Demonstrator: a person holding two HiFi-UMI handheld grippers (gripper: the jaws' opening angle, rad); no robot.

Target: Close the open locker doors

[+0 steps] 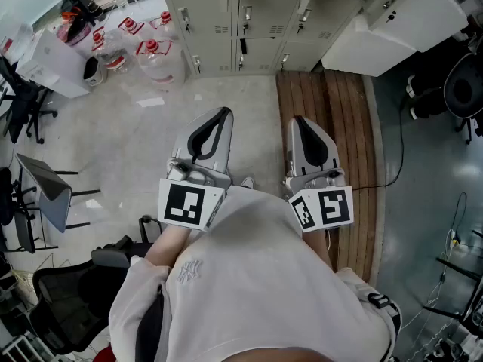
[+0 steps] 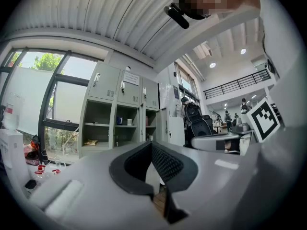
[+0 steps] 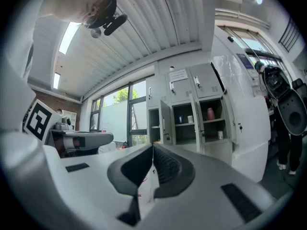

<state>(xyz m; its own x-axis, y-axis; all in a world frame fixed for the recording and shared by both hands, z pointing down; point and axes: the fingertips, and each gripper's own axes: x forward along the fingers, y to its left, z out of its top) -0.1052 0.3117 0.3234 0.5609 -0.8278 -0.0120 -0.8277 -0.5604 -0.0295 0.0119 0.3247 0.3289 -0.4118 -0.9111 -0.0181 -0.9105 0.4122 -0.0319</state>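
Observation:
A bank of grey lockers (image 1: 226,21) stands ahead of me, across a stretch of floor. In the left gripper view the lockers (image 2: 120,95) show three lower compartments (image 2: 98,126) standing open, with one door (image 2: 175,131) swung out at the right. In the right gripper view an open door (image 3: 165,123) hangs beside open compartments (image 3: 211,121) that hold a pink bottle (image 3: 210,113) and cups. My left gripper (image 1: 221,116) (image 2: 152,147) and right gripper (image 1: 299,121) (image 3: 152,150) are held side by side, pointing at the lockers. Both are shut with nothing between the jaws.
Large water bottles (image 1: 155,59) stand on the floor left of the lockers. A slatted wooden platform (image 1: 332,119) runs along the right, with a white cabinet (image 1: 377,40) behind it. Office chairs (image 1: 64,304) and a folding chair (image 1: 45,187) sit at the left.

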